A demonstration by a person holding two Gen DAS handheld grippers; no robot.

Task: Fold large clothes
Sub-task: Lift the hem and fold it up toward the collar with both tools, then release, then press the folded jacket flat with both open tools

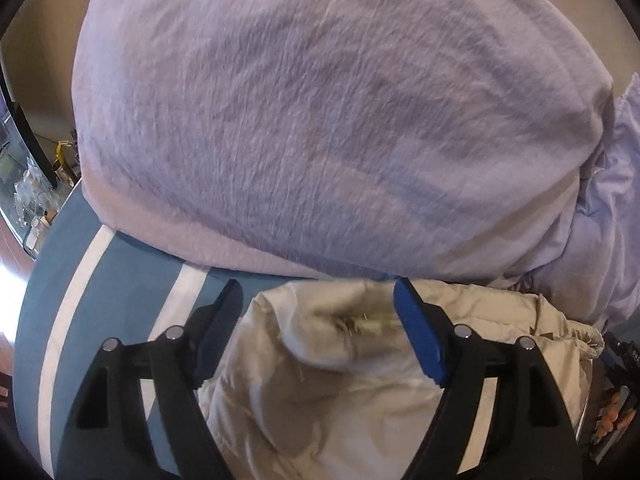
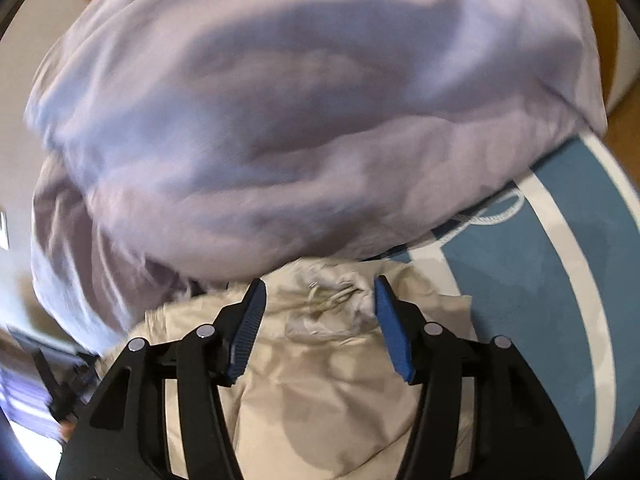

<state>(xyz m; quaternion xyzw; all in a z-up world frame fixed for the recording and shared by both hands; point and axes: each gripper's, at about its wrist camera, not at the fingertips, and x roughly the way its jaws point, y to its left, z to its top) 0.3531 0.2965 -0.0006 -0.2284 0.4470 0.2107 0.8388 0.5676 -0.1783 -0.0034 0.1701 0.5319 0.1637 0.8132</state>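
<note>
I judge that the folding is in an early or middle stage, not near the end. My left tongs (image 1: 318, 330) are spread wide with nothing between the blue pads; they hang over the beige garment (image 1: 340, 380), and I cannot tell if the pads touch its cloth. My right tongs (image 2: 318, 328) are spread wide in the same way and grip nothing. They stand over a bunched, wrinkled part of the same beige garment (image 2: 328, 360), where a thin cord or drawstring seems to lie, but it is too blurred to be sure.

The beige garment lies near to me on a blue surface with white stripes (image 1: 120, 280); it may be a bed cover or a mat, I cannot say which. Its cloth is still lumpy and has no clean, straight edges, so I think it needs to be flattened and folded more.

Just behind it, on the far side, there is a big lilac cloth (image 1: 320, 120), also seen from the right wrist (image 2: 300, 120). It is heaped in a rounded mass and touches or overlaps the far edge of the beige garment. Its left side looks rather smooth, its right side is crumpled. In my judgement this piece also waits for folding.
</note>
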